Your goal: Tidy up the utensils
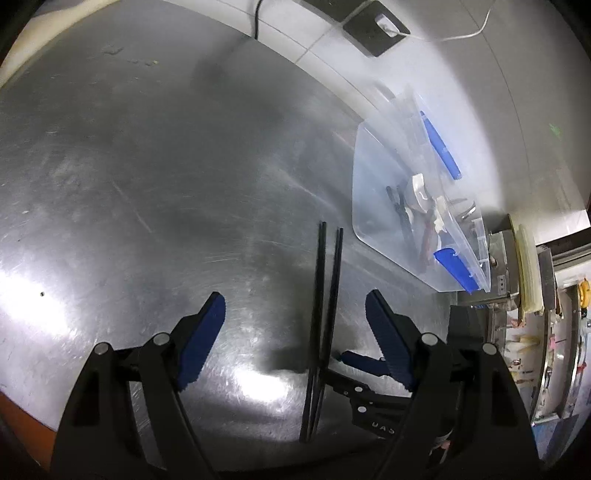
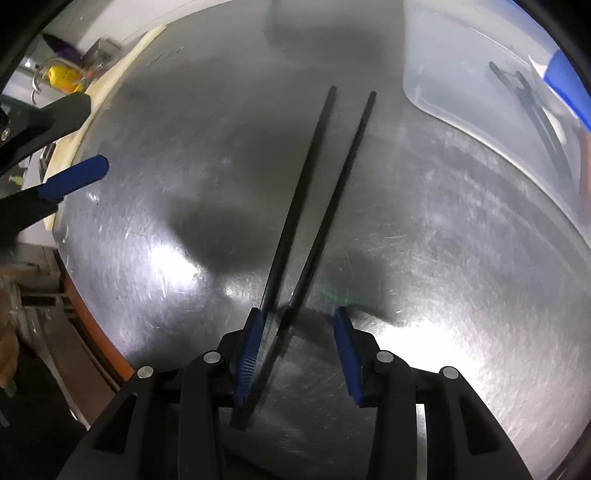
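A pair of black chopsticks (image 1: 325, 314) (image 2: 314, 192) lies on the steel table (image 1: 147, 184), slightly splayed at the far tips. My left gripper (image 1: 295, 295) hovers open above them, its blue pads wide on either side. My right gripper (image 2: 298, 310) points steeply down over their near ends. It stands open, with both sticks between its pads: they run close beside the left pad (image 2: 251, 347), and the right pad is clear of them. One blue finger of the right gripper (image 1: 356, 359) shows low in the left wrist view.
A clear plastic box (image 1: 373, 177) (image 2: 443, 81) with blue latches stands just right of the chopsticks and holds more chopsticks and a white spoon (image 1: 419, 192). A cable and wall socket (image 1: 376, 29) sit behind. The table's orange edge (image 2: 96, 332) runs along the left.
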Demonstrator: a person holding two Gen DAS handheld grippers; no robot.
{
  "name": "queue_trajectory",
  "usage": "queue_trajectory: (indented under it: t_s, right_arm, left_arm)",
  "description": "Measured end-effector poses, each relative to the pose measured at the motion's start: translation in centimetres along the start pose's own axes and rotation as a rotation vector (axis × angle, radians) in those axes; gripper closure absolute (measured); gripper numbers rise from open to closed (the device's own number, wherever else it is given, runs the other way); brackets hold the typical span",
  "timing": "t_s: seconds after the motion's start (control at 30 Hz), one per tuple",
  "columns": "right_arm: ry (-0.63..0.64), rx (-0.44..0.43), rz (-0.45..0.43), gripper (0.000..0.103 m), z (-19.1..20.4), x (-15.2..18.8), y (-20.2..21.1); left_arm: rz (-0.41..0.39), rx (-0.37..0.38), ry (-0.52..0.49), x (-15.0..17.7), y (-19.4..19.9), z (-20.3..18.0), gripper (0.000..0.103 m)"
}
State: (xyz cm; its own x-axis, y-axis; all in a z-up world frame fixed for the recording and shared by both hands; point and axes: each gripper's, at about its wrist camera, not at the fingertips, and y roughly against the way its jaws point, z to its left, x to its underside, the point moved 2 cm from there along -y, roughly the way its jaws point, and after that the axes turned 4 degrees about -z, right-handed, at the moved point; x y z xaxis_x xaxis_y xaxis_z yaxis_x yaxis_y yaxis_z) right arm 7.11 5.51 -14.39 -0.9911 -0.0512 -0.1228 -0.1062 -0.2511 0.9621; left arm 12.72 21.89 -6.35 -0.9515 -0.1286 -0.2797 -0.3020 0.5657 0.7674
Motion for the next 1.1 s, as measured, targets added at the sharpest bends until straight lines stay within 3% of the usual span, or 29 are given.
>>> queue_trajectory:
  t_s: [0.3, 0.47, 0.7, 0.83, 0.93, 1.0, 1.1]
  right_arm:
    - [0.031, 0.036, -0.033, 0.061, 2.1, 0.6, -0.5]
    - [0.108, 0.115, -0.045, 0.061, 3.4, 1.0, -0.8]
    - [0.110, 0.210, -0.050, 0.062, 1.8, 2.2, -0.3]
    - [0.083, 0.172, -0.047, 0.062, 0.8, 2.5, 0.1]
    - [0.002, 0.090, -0.044, 0.062, -0.7, 2.8, 0.8]
    - [0.009, 0.104, -0.055, 0.063, -1.1, 3.1, 1.2]
    - [0.055, 0.107, -0.044, 0.074, -0.9, 3.7, 1.1]
  left_arm:
    - [0.023, 0.032, -0.010, -0.1, -1.2, -0.8, 0.028]
    - [0.030, 0.035, -0.003, 0.2, -1.5, -0.7, 0.028]
    - [0.036, 0.038, 0.015, 0.8, -1.7, -0.3, 0.028]
    - [0.045, 0.042, 0.017, 1.1, -2.0, -0.4, 0.028]
    - [0.048, 0.048, 0.013, 1.2, -2.1, -0.6, 0.028]
    - [0.053, 0.048, 0.009, 1.3, -2.2, -0.8, 0.028]
    - [0.064, 0.045, 0.010, 1.5, -2.6, -0.9, 0.028]
